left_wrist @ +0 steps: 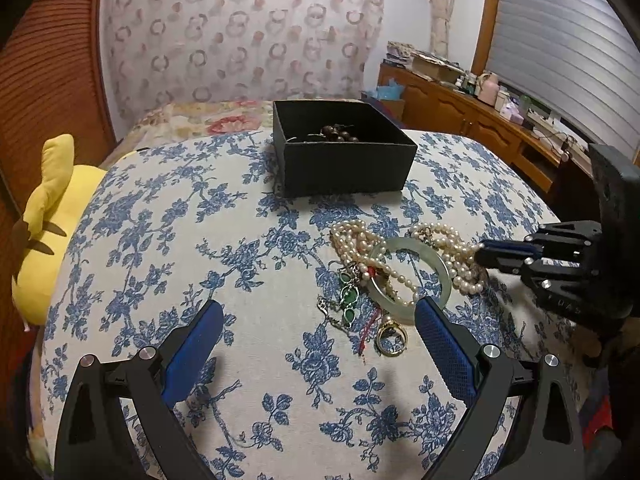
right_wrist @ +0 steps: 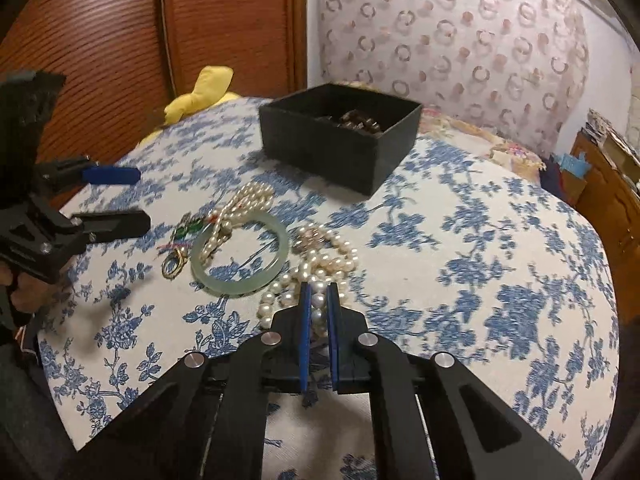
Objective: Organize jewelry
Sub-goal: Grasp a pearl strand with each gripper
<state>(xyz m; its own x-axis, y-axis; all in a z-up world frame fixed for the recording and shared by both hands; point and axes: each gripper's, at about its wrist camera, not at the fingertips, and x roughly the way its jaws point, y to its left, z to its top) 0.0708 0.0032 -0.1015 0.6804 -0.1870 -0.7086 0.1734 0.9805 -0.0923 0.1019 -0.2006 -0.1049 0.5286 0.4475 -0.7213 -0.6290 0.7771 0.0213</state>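
Right gripper point(right_wrist: 319, 300) fingers pinched on cream pearl bead necklace point(right_wrist: 316, 268) beside pale green jade bangle point(right_wrist: 240, 256); left gripper point(left_wrist: 320, 312) fingers wide, empty, above blue-floral cloth surface point(left_wrist: 160, 240).

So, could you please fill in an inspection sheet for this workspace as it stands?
Surface: blue floral cloth, rounded top.
Job's things: pearl strands, jade bangle, gold ring, green pendant heaped together; black box open, dark beads inside.
Clutter: yellow plush toy at the edge.
Grippers: right gripper shut on pearl strands; left gripper open, empty.
Cables: nothing seen.
Surroundings: patterned curtain, cluttered wooden sideboard.
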